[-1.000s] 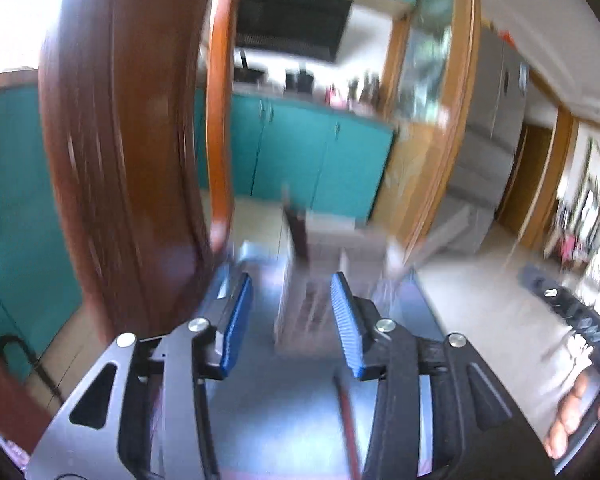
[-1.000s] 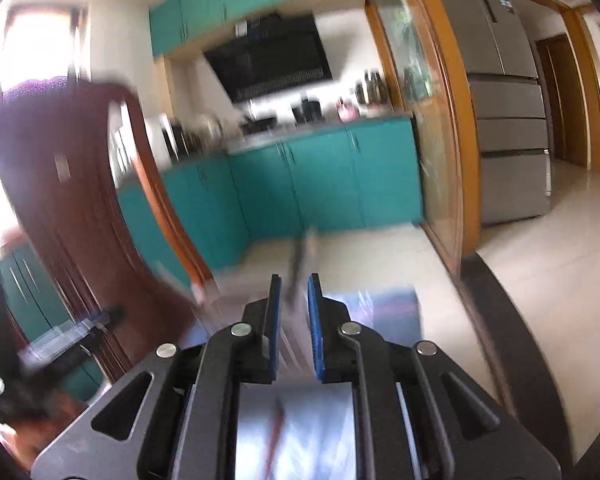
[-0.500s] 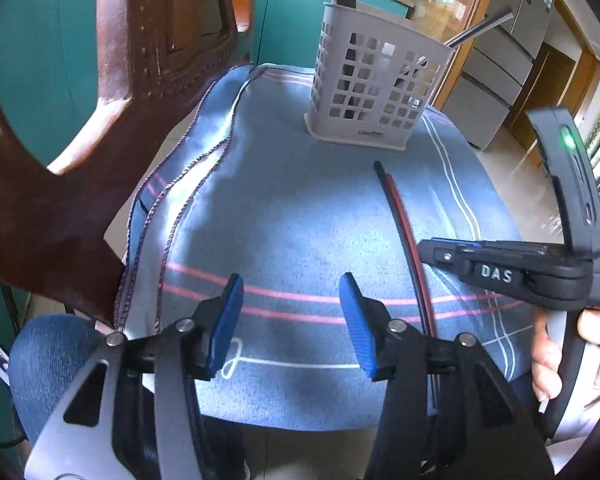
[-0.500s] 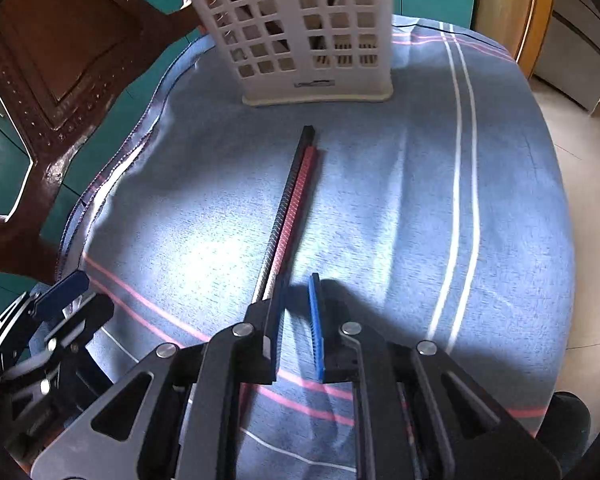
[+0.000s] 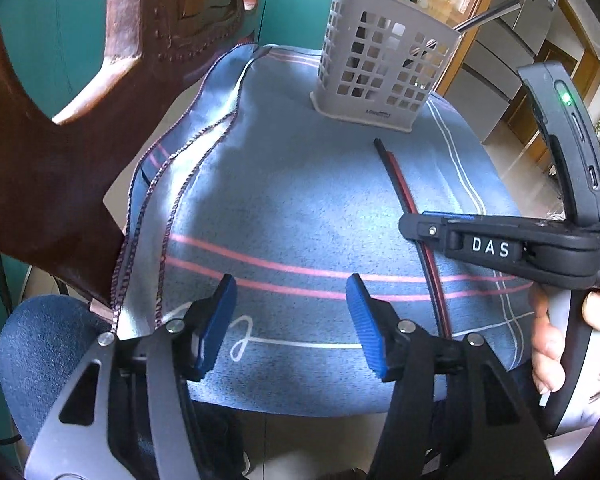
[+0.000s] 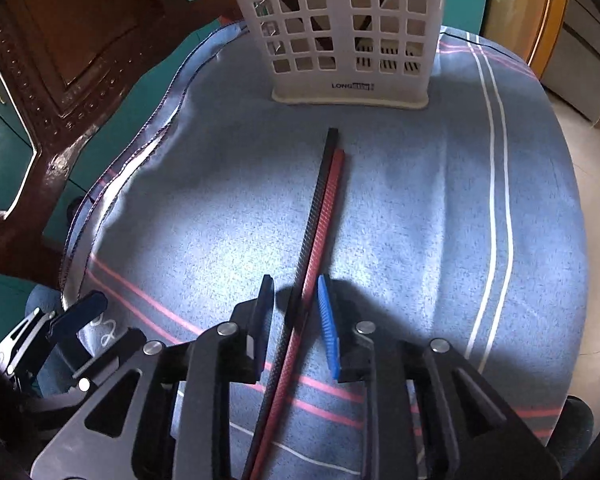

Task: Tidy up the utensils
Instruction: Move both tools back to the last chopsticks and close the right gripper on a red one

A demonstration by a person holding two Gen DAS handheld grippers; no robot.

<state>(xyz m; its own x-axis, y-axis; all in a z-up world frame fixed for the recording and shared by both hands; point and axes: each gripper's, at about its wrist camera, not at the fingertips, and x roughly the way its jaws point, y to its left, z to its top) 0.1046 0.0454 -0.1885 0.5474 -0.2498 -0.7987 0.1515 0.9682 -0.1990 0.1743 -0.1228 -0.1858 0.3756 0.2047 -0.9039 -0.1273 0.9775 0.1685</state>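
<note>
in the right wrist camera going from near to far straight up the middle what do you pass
Right gripper, open around the chopsticks → black and red chopsticks lying side by side on the blue cloth → white utensil basket standing at the far end of the cloth.

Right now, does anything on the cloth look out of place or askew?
Only the chopsticks: a black one and a red one lie flat, side by side on the blue cloth before the basket, their far ends uneven. The right claw straddles them, open. Nothing looks spilled or damaged.
</note>
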